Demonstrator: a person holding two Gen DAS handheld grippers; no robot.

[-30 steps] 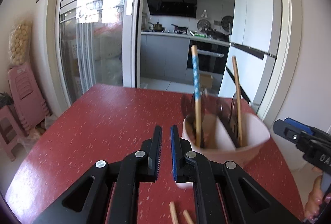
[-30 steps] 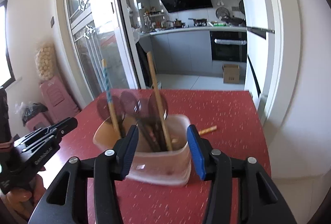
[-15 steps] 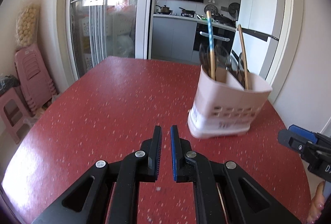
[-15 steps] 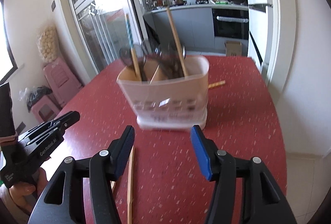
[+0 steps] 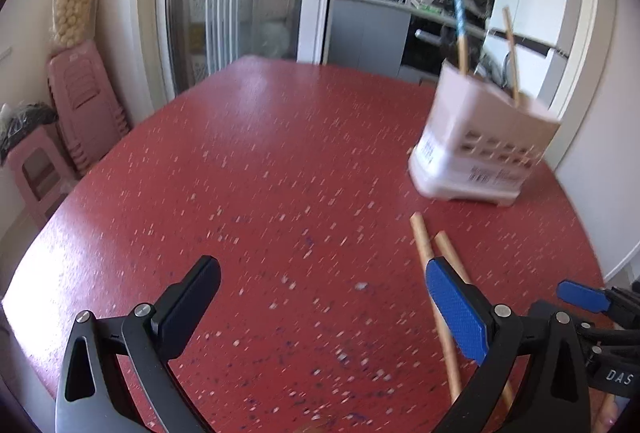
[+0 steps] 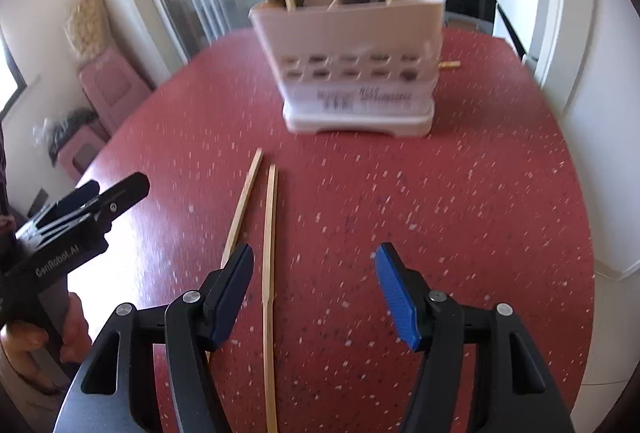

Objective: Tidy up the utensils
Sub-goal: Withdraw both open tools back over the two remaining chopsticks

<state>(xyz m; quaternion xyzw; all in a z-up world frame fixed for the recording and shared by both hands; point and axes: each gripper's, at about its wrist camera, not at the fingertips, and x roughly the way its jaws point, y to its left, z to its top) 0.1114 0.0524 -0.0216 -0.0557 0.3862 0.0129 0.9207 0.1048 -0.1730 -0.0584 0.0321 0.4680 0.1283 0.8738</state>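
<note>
- Now my left gripper (image 5: 320,291) is spread wide over the red table (image 5: 280,161), holding nothing.
- My right gripper (image 6: 314,275) is likewise spread and empty.
- Two wooden chopsticks (image 6: 272,233) lie side by side on the table, between me and the pink utensil holder (image 6: 352,69).
- The holder stands upright with utensils inside.

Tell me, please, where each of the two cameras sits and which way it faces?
Left wrist: on the left claw, angled down over the red table toward the holder at far right; its two open fingers show, plus the right claw at the right edge.
Right wrist: on the right claw, facing the holder straight ahead; its open fingers show, with the left claw and hand at left.
Shared: table, holder, and two chopsticks lying between.
</note>
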